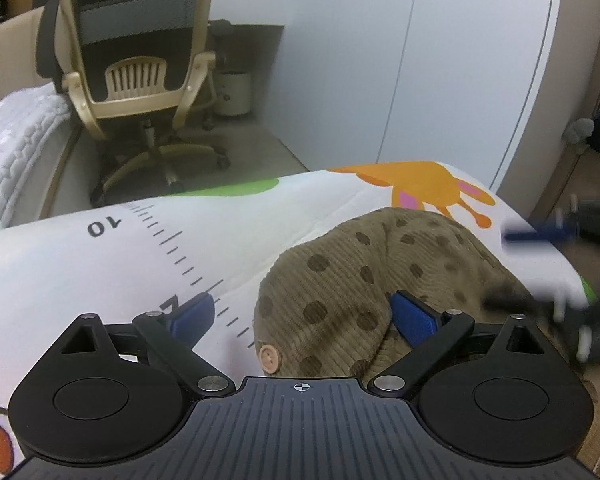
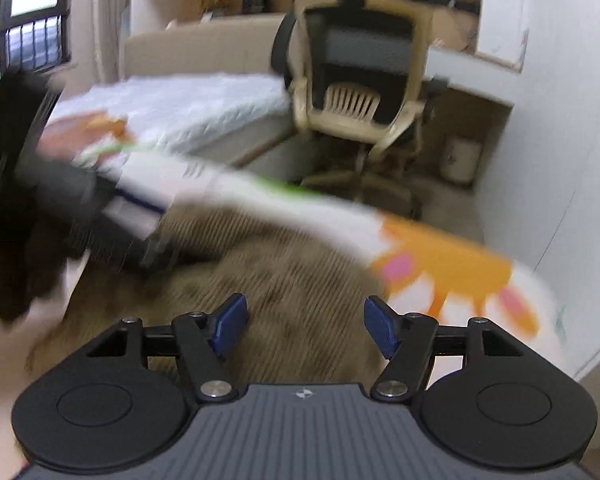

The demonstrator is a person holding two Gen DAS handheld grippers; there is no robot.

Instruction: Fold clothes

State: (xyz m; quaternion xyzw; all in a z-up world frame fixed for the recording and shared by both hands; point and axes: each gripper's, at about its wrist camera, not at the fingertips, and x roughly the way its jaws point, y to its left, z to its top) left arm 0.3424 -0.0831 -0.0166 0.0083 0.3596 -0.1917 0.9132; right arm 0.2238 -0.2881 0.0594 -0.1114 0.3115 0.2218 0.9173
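Both grippers, left [image 1: 302, 314] and right [image 2: 303, 326], are hovering with jaws apart over the rumpled garment [image 1: 364, 276]; pinching only one layer would serve best.

My left tongs [image 1: 302, 316] gape wide over the spotted brown corduroy garment [image 1: 360, 280] lying on the printed mat [image 1: 140, 248].

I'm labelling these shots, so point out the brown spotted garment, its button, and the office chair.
brown spotted garment [image 1: 364, 280]: left wrist view, on its corduroy middle.
button [image 1: 269, 358]: left wrist view, on its face.
office chair [image 1: 136, 76]: left wrist view, on its lumbar support.
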